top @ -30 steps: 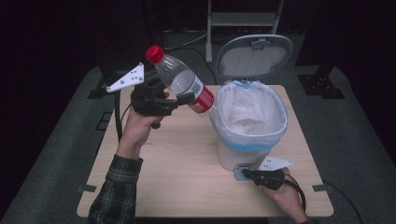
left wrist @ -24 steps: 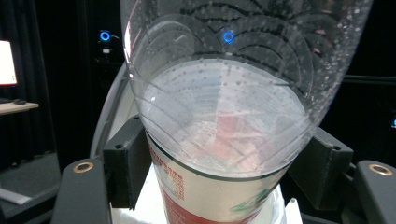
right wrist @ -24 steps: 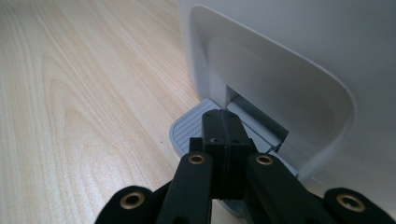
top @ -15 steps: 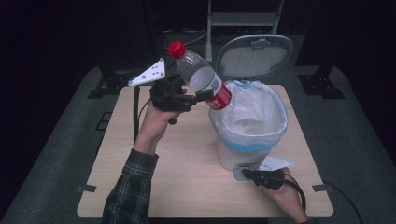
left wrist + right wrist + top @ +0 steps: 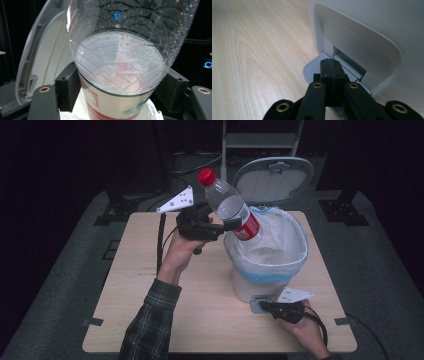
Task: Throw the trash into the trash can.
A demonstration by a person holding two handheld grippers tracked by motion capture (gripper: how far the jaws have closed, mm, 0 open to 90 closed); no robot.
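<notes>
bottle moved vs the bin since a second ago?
Yes. The bottle, clamped in the left gripper, has shifted rightward toward the bin; its lower end is now over the rim.

Clear plastic bottle with red cap and red-and-white label — green print on the label's white part in the left gripper view. White bin lined with a white bag over a pale blue band, grey lid with a white inner panel, grey ribbed pedal. Pale wood-grain table; black grippers with brass-coloured rivets — dark green plaid sleeve.
</notes>
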